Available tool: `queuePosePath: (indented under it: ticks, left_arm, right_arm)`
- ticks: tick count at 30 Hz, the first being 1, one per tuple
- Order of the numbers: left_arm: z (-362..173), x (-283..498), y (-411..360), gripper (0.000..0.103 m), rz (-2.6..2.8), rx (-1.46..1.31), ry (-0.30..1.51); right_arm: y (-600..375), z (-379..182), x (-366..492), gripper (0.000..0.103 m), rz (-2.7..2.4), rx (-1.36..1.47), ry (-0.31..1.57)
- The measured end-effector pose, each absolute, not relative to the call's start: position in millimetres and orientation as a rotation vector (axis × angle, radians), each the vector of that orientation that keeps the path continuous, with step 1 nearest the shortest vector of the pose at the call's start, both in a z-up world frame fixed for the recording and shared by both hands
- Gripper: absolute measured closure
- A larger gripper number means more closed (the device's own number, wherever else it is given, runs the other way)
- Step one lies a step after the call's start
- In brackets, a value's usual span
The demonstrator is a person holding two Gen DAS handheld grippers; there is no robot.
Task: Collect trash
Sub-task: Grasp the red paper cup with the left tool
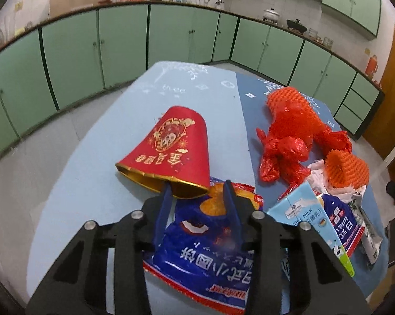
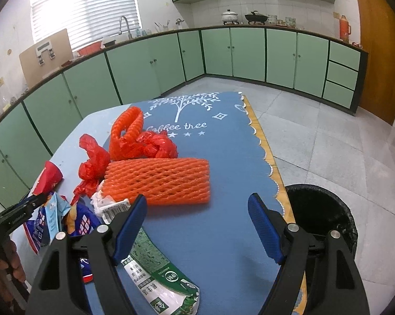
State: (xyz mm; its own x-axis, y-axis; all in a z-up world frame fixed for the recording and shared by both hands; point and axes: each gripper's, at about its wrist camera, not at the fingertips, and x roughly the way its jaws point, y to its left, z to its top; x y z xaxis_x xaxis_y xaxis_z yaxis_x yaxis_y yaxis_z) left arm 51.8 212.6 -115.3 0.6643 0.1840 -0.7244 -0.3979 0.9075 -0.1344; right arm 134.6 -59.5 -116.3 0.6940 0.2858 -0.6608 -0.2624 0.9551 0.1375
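Left gripper (image 1: 196, 193): fingers narrowed astride blue snack bag (image 1: 197, 252), pads apparently not yet pressing foil; grip unconfirmed. Bag lies flat on table (image 1: 92, 183), its top edge just beside mouth of red paper cup (image 1: 171, 152), milk carton (image 1: 310, 218) close on other side. Advice: pinch raised crinkle near bag top, avoid cup rim, lift straight before swinging.

Right gripper (image 2: 197, 204): fingers wide, empty, near orange foam net (image 2: 158, 181). Lined bin (image 2: 320, 212) stands beside table edge, well apart from bag.
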Motion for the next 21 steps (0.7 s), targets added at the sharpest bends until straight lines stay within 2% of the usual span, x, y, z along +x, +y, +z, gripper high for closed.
queuePosePath:
  ticks: [4, 8, 18, 21]
  left_arm:
    - [-116, 55, 221, 0.079, 0.323, -0.351, 0.774]
    - [-113, 59, 229, 0.087, 0.325, -0.377, 0.756]
    - [-105, 70, 241, 0.094, 0.325, -0.424, 0.714]
    - [-101, 72, 241, 0.095, 0.317, -0.428, 0.692]
  right_arm:
    - [-55, -117, 137, 0.025, 0.304, 0.022, 0.748]
    - [-51, -119, 139, 0.025, 0.306, 0.014, 0.756]
    - [-47, -121, 142, 0.025, 0.311, 0.008, 0.76]
    - [-47, -120, 144, 0.029, 0.318, 0.013, 0.753]
